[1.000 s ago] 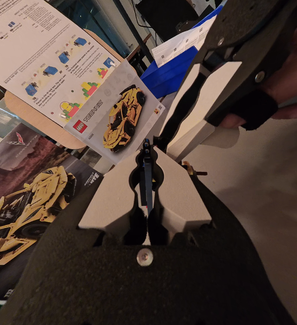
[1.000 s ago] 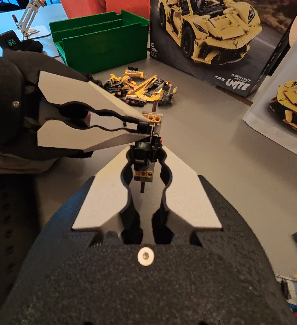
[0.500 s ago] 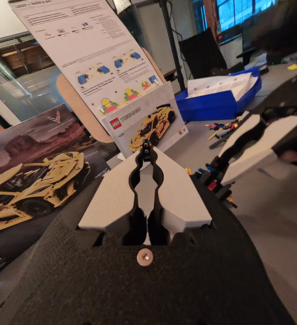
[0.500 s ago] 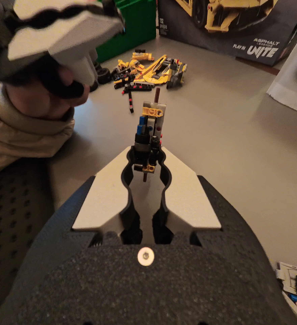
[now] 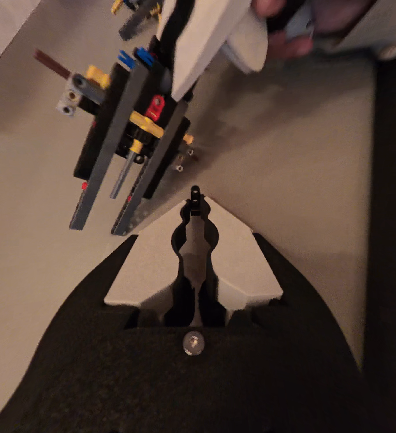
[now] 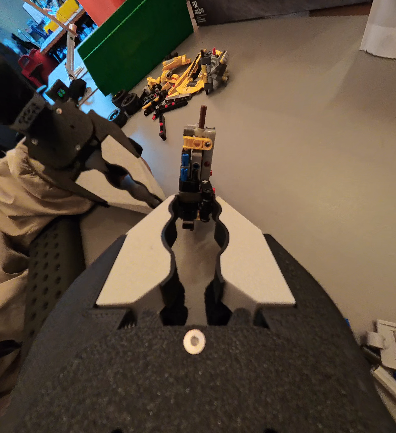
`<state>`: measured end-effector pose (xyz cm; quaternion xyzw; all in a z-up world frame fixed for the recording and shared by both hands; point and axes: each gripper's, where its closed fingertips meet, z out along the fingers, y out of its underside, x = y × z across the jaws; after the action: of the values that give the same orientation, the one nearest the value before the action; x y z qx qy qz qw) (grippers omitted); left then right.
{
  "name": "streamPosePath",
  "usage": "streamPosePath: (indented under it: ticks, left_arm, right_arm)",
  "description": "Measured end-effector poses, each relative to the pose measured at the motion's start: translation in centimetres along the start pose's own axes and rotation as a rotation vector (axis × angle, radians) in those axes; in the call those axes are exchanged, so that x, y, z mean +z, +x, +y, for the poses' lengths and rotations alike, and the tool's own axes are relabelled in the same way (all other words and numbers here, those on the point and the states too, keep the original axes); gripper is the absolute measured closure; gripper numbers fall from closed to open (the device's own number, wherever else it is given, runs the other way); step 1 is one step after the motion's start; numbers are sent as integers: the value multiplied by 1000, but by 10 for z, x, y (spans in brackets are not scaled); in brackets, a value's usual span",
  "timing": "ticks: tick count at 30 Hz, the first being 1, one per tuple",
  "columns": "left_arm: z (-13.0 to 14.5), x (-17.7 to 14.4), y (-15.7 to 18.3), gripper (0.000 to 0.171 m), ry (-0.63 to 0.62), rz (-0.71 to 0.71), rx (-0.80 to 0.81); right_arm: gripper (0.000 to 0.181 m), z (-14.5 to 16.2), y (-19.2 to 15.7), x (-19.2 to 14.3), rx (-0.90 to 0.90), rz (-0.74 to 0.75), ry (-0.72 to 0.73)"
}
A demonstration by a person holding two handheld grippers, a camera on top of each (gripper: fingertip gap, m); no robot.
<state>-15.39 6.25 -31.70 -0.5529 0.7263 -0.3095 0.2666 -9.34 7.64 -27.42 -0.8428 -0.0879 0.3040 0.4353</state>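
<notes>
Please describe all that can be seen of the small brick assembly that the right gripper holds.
The brick assembly is a narrow plastic build of dark grey and black beams, standing upright above the grey table and touching only the right gripper, whose fingertips clamp its black lower end. A yellow connector crosses near the top and a brown axle rises above it. Blue pins stick out on one side; small red pins dot it. The left wrist view shows two long parallel beams with a grey axle between them.

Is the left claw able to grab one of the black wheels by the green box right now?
Probably not. The left claw is already shut on a small black piece, so its jaws are full. In the right wrist view, the black wheels lie farther off on the table, beside the green box.
</notes>
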Motion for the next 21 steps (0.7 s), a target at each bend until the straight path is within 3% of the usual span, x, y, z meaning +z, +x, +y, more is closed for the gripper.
streamPosePath:
  ticks: [6,8,10,14,17,19,21]
  left_arm:
    - [-1,7,6,162,-20,-3,-15]
    - [-7,3,1,145,15,-3,-60]
    - [-18,-9,-8,142,92,-11,-111]
    - [-40,-43,-48,142,255,-211,-101]
    - [-37,-45,-59,127,231,-313,-37]
    - [-45,-41,-46,120,273,-237,-45]
    - [-64,-50,-32,119,396,-130,-98]
  right_arm:
    - [155,0,0,1,29,-19,4]
    - [156,-2,-2,0,4,-23,13]
    - [156,-4,-4,-2,-21,-27,27]
    - [156,-11,-9,-9,-36,-55,61]
    - [157,-21,-22,-13,-53,-119,105]
    - [157,-26,-34,-16,-114,-153,126]
    - [157,-29,-46,-18,-214,-165,137]
